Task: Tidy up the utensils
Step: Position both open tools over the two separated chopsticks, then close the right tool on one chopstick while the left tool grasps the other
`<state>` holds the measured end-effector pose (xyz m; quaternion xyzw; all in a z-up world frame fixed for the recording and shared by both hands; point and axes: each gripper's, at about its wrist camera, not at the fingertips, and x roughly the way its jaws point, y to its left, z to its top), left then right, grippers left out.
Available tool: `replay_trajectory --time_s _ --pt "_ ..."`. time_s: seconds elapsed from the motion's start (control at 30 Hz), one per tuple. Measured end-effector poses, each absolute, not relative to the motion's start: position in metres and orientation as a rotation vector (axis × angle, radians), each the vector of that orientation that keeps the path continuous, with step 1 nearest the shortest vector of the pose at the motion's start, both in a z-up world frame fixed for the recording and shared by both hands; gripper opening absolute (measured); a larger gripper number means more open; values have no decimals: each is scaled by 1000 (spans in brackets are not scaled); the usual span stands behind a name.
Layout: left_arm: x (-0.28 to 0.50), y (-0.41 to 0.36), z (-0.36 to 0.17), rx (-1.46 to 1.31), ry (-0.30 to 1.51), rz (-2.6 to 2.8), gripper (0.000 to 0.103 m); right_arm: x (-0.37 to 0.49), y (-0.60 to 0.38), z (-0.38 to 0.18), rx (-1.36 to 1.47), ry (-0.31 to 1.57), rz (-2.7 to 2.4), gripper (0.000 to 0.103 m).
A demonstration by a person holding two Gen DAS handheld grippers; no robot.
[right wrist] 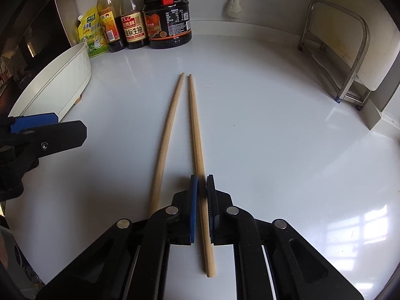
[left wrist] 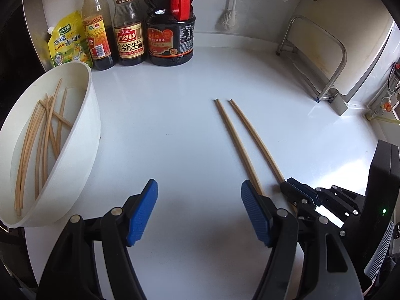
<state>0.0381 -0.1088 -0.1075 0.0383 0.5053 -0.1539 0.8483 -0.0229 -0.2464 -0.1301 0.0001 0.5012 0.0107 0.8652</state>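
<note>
Two wooden chopsticks lie side by side on the white counter (right wrist: pixel 275 125). My right gripper (right wrist: pixel 202 182) is shut on the right chopstick (right wrist: pixel 196 130), gripping it near its thick end; the left chopstick (right wrist: pixel 166 135) lies free beside it. In the left wrist view the pair shows as the left one (left wrist: pixel 236 145) and the right one (left wrist: pixel 257 142), with the right gripper (left wrist: pixel 291 187) at their near ends. My left gripper (left wrist: pixel 198 200) is open and empty, just left of the chopsticks. A white tub (left wrist: pixel 82 135) at the left holds several chopsticks (left wrist: pixel 45 135).
Sauce bottles (left wrist: pixel 130 25) and a yellow seasoning pouch (left wrist: pixel 67 42) stand along the back wall. A metal rack (left wrist: pixel 322 57) stands at the right with a board leaning in it. A white brush (left wrist: pixel 228 17) hangs on the back wall.
</note>
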Motion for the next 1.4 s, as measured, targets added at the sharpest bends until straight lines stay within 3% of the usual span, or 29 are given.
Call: replay_trajectory --time_s 0.8,0.93,1.0,1.03,1.23,1.33,1.4 --pt "50 -170 -148 92 1111 -283 70 -44 -318 -127 81 1033 -90 7" --pt "49 -175 -152 112 1108 -272 70 -42 -321 -126 77 1028 -98 14" --pt "49 -176 -154 116 1113 -258 70 -41 -320 -126 69 1024 -97 23" --pt "50 -176 -155 115 1116 -249 70 -40 -320 -126 63 1021 -98 32" --pt "53 -177 -160 125 1110 -220 70 -31 -316 -129 18 1011 -98 33" --pt "52 -177 -159 124 1094 -222 62 -27 -314 -130 -11 1007 -92 33" --pt "51 -176 -158 125 1082 -231 47 -25 -312 -131 -22 1004 -83 33"
